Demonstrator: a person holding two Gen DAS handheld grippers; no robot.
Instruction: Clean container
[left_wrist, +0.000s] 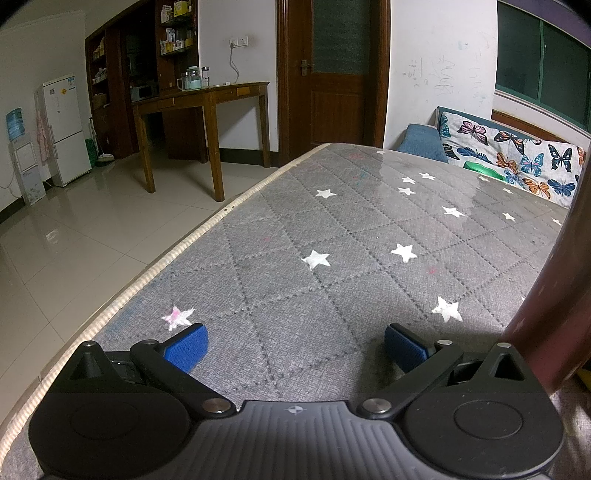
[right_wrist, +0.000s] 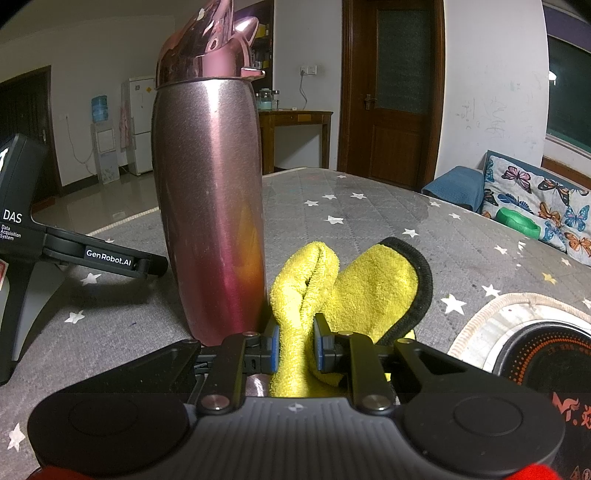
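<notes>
One pink bottle (right_wrist: 208, 206) upright, lidded, right gripper (right_wrist: 295, 347) clamping yellow cloth (right_wrist: 332, 291) beside it

Hidden and cut-off parts

The tall pink metal bottle (right_wrist: 208, 199) loses its lid tip at the top edge of the right wrist view and, in the left wrist view, shows only as a blurred sliver at the right edge. The folded yellow cloth's (right_wrist: 354, 284) lower end is hidden behind the right hand-held gripper (right_wrist: 295, 345). The round black cooker (right_wrist: 546, 354) is cut off at the right.
</notes>
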